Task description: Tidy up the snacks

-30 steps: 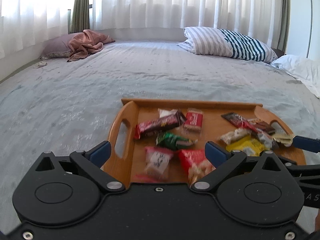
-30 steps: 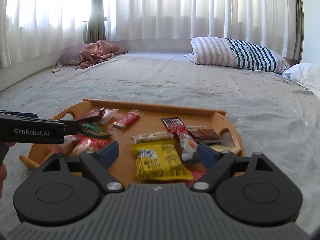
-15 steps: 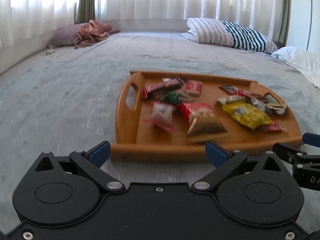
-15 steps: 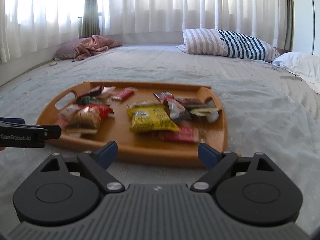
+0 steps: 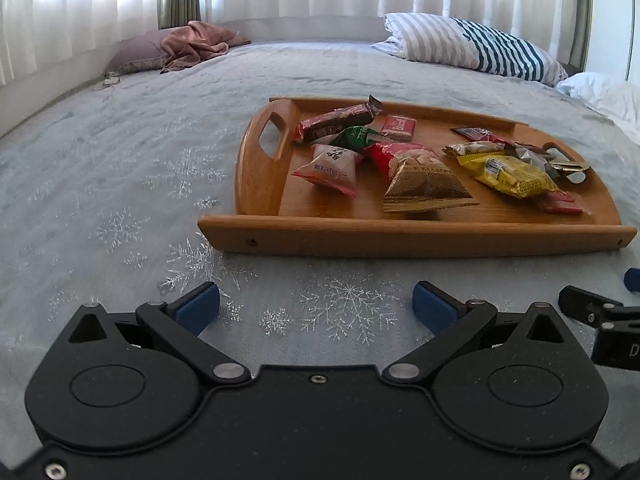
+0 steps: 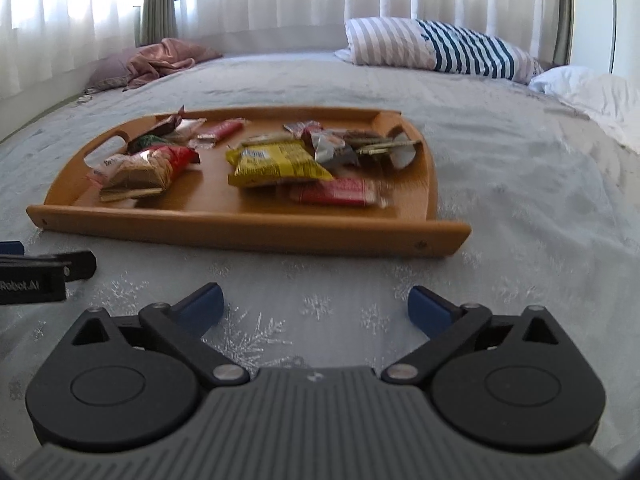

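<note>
A: Pulled back from the wooden tray (image 5: 416, 236). A second ago right over the snacks; now off its near rim, over bare bed cover (image 5: 120, 184).

B: Means what for the sorting?

A: Probably a reset between picks, or the finish. Hard to call. Snacks all inside the tray, none on the cover.

B: Grippers?

A: Left gripper (image 5: 316, 304) spread wide, nothing between the blue pads. Right gripper (image 6: 316, 304) also wide and empty, just been opening further. Side by side, near each other, both short of the tray.

B: Layout, big to small?

A: Tray flat on the bed, handle cut-outs at each end. Two loose clusters. Left end: gold-and-red peanut bag (image 5: 420, 176), pink-white pouch (image 5: 332, 168), brown bar (image 5: 340, 118), green wrapper (image 5: 356, 136), small red biscuit pack (image 5: 398, 126). Right end: yellow bag (image 6: 276, 162), red bar (image 6: 336, 192) just in front of it, silver wrapper (image 6: 330, 148), dark packets behind, too jumbled to separate.

B: In the way?

A: Raised near rim first: any reach goes over it. Yellow bag overlapping its neighbours. Farther off and well clear: striped pillow (image 6: 436, 50), white pillow (image 6: 588, 92), pink blanket (image 5: 196, 42) on a mauve pillow (image 5: 134, 54).
</note>
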`<state>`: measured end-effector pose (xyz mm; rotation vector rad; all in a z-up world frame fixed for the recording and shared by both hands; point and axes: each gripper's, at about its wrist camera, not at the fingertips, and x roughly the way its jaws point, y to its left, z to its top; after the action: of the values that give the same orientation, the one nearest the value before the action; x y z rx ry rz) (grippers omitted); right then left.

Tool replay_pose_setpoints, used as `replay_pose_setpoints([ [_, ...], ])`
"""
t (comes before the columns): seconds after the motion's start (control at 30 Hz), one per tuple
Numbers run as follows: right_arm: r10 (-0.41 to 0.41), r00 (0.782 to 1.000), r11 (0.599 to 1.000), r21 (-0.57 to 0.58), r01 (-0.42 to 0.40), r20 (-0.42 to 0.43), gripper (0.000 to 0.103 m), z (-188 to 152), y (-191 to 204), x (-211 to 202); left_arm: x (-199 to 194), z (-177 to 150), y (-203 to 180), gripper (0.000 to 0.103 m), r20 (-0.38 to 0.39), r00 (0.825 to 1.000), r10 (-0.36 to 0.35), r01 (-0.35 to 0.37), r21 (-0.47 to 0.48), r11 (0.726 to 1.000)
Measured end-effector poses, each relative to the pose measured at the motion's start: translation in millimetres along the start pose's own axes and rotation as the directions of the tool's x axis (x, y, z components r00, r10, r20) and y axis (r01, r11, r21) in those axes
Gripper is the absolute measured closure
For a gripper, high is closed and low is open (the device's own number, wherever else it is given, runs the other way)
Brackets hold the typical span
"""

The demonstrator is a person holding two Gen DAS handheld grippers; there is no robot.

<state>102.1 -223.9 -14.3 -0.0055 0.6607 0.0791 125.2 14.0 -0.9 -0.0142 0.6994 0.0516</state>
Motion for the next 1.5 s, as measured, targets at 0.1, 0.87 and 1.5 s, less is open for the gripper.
replay_pose_setpoints([
  [0.1,-0.008,1.000,1.000,-0.023,0.008,0.000,0.000,-1.6,4.3,0.2,1.6,-1.3,0.9,0.000,-0.004,1.000,-0.005,0.005,-0.004,1.000],
  [0.87,0.004,1.000,1.000,-0.014,-0.004,0.003,0.000,-3.0,3.0,1.1,3.4,-3.5,3.0,0.000,-0.007,1.000,-0.017,0.017,-0.012,1.000],
  [1.5,0.002,1.000,1.000,-0.015,-0.002,0.005,0.000,-3.3,3.9,0.4,6.9,-4.6,-2.5,0.000,-0.012,1.000,-0.002,0.003,0.006,1.000],
])
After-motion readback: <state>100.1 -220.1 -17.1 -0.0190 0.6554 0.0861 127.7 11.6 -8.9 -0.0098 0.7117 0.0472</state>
